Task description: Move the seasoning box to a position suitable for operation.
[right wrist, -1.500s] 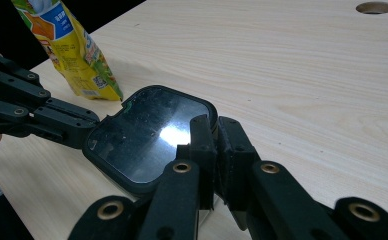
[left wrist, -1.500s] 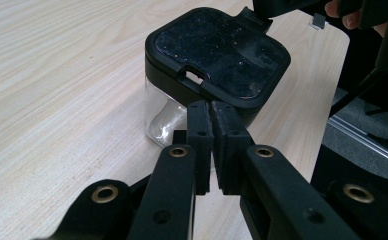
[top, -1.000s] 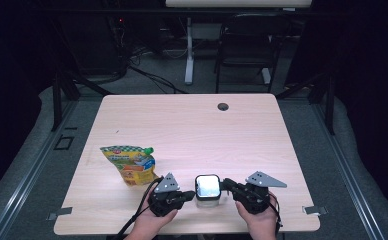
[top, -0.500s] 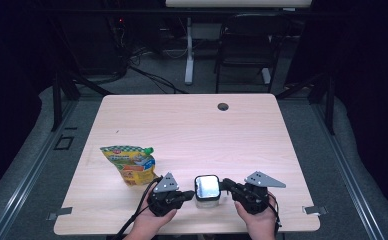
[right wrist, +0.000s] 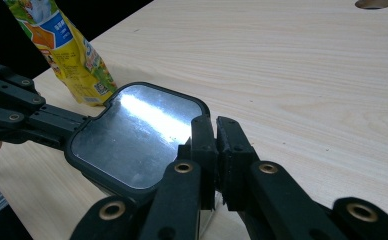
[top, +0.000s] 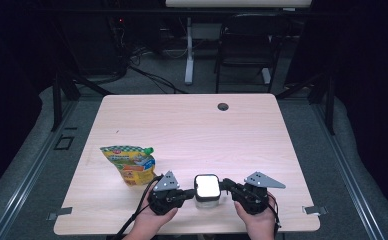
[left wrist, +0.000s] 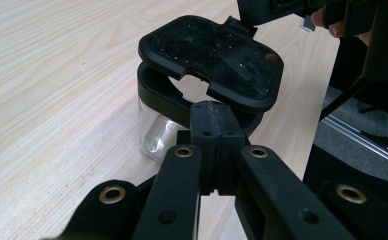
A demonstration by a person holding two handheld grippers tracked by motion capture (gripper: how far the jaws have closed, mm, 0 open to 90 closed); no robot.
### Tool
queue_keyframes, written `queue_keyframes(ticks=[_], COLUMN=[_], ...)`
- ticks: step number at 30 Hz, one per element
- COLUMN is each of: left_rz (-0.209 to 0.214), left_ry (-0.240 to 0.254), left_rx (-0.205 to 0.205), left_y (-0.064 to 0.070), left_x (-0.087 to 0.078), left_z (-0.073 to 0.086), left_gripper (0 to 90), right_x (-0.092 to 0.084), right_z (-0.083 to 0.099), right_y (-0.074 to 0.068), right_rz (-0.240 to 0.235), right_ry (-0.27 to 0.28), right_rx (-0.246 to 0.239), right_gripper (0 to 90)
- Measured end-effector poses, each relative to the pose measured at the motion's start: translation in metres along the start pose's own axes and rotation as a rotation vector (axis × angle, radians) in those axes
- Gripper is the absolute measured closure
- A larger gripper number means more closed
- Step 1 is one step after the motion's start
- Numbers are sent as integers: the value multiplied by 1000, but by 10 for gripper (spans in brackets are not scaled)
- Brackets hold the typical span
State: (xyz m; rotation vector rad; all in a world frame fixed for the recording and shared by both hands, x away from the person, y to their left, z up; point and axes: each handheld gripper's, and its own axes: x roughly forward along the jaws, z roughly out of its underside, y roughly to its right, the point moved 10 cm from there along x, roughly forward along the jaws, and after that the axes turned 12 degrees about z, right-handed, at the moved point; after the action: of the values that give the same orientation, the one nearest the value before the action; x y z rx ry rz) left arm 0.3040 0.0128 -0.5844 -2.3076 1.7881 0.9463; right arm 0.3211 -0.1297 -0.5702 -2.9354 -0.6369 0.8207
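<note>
- Near the front edge of the desk (top: 192, 125), two tools meet at one small box; the left tool (top: 182, 192) is squeezed tight, and its tips pinch the black rim of the box; the right tool (top: 228, 186) is nearly shut too, and its tips pinch the edge of the lid (top: 207, 185)
- Seen from the left tool view, the lid (left wrist: 212, 57) sits tipped up a bit above the rim, so it looks partly open; the left tool (left wrist: 214, 145) grips the rim just under it
- Seen from the right tool view, the right tool (right wrist: 216, 150) bites the near side of the shiny lid (right wrist: 137, 132); the other tool comes in from the far side
- The clear box (top: 206, 199) stands on the desk between the two hands, close to the person; its see-through wall (left wrist: 154, 135) shows under the black rim
- I think the step now is getting the lid off or on; to do it well, hold the rim side firm and steady so the box does not slide; move the lid side slowly, straight and gentle; do not twist hard, or the light box may tip over
- A yellow snack pouch (top: 130, 164) lies on the desk to the left, near but not touching; keep the hands away from it
- Far back on the desk there is a small round hole (top: 223, 106); it is well apart from the work
</note>
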Motion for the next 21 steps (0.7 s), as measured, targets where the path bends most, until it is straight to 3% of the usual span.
queue_keyframes(ticks=[9, 16, 21], left_rz=[-2, 2, 4], left_ry=[-1, 5, 1], left_rx=[3, 25, 35], left_y=[0, 4, 7], left_x=[-1, -1, 0], left_z=[-2, -14, -23], left_gripper=[893, 888, 885], right_x=[-5, -20, -27], right_z=[0, -3, 1], right_y=[-1, -19, -31], right_rz=[23, 2, -23], right_ry=[-9, 3, 20], right_rx=[-72, -199, -230], right_gripper=[769, 634, 554])
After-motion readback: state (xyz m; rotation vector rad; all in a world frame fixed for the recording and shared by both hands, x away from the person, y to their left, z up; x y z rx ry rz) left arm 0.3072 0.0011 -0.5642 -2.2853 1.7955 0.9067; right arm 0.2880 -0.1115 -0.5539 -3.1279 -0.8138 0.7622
